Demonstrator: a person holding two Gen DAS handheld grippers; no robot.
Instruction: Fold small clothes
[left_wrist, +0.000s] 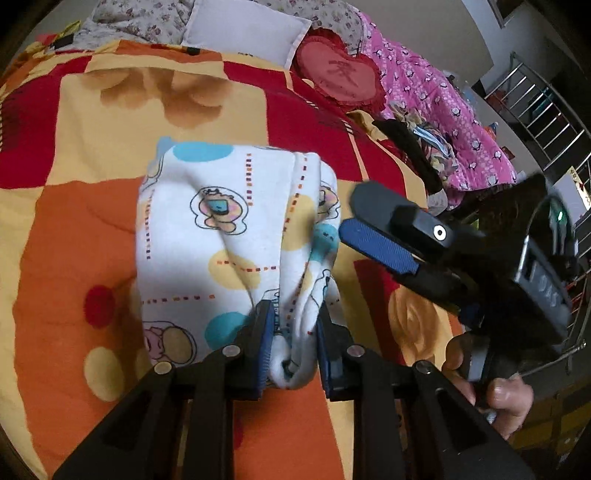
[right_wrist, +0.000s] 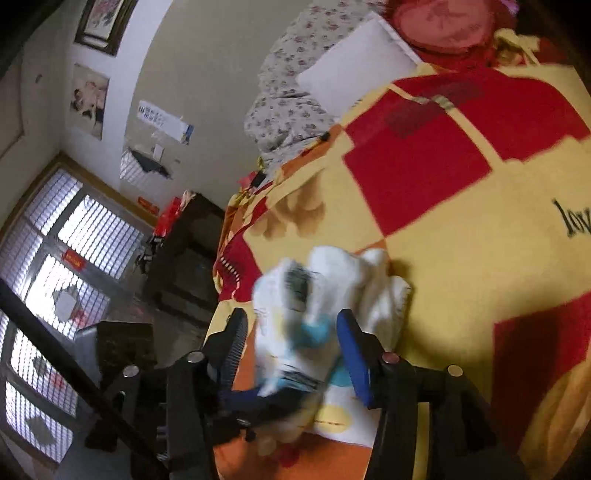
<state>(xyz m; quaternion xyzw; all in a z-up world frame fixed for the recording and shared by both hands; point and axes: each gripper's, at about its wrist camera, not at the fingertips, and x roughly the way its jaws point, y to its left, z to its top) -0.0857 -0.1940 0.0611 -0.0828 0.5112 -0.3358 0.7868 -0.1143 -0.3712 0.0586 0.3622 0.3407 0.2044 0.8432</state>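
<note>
A small white garment (left_wrist: 229, 236) with cartoon prints and coloured dots lies partly folded on the bedspread (left_wrist: 74, 258). My left gripper (left_wrist: 293, 325) is shut on a bunched edge of it at the near side. My right gripper (left_wrist: 349, 218) hovers just right of the garment with its fingers a little apart and nothing between them. In the right wrist view the garment (right_wrist: 317, 295) shows blurred, in front of the open right gripper (right_wrist: 291, 332), whose blue pads (right_wrist: 352, 350) stand wide apart.
The bedspread (right_wrist: 461, 229) is orange, yellow and red. A white pillow (left_wrist: 247, 29), a red heart cushion (left_wrist: 340, 74) and a pink quilt (left_wrist: 443, 110) lie at the far side. Dark clothes (left_wrist: 410, 147) are piled at the right. A dark cabinet (right_wrist: 184, 258) stands beside the bed.
</note>
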